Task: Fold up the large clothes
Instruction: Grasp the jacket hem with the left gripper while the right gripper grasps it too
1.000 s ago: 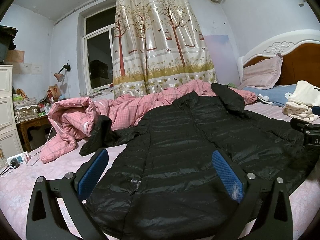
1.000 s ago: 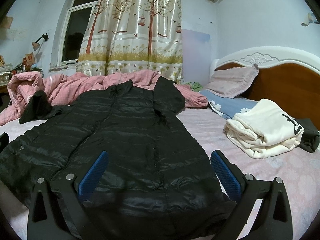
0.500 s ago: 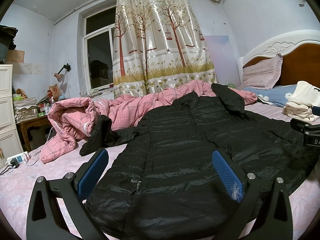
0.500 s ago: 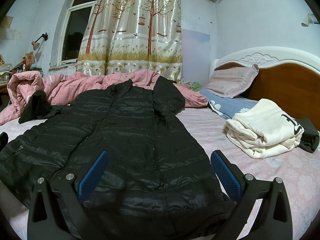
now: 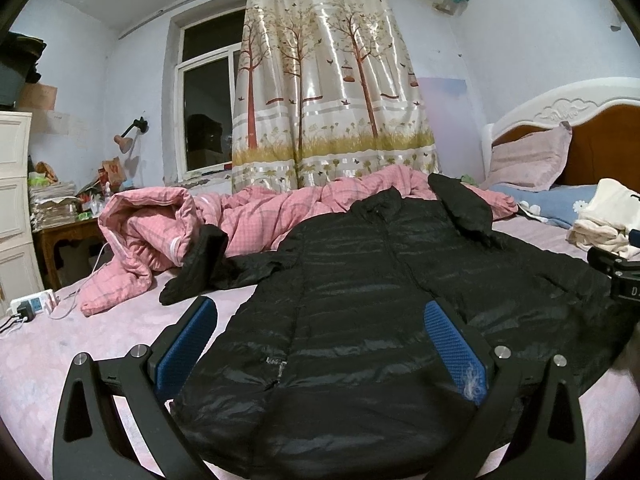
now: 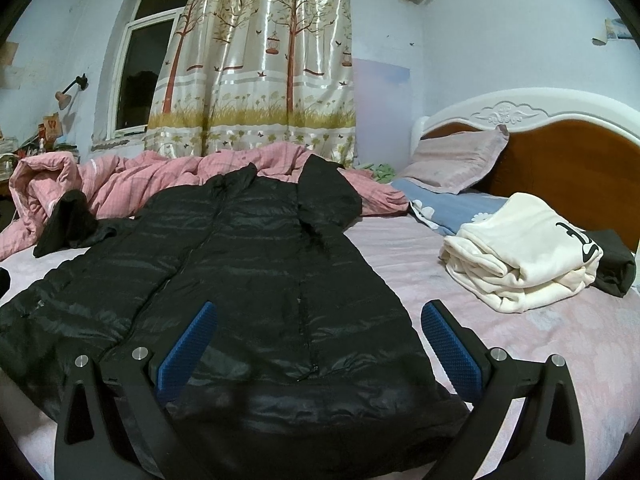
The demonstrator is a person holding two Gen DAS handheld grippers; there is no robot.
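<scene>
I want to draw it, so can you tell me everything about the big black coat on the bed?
The black coat is long, shiny and puffy, quilted in stripes across, with a zipper down the front. It lies spread flat and unfolded on the pale pink sheet, collar toward the curtain, hem nearest both cameras. One sleeve reaches onto the pink checked quilt; the other is folded over its shoulder. Both grippers' jaws stand open over the hem, holding nothing.
</scene>
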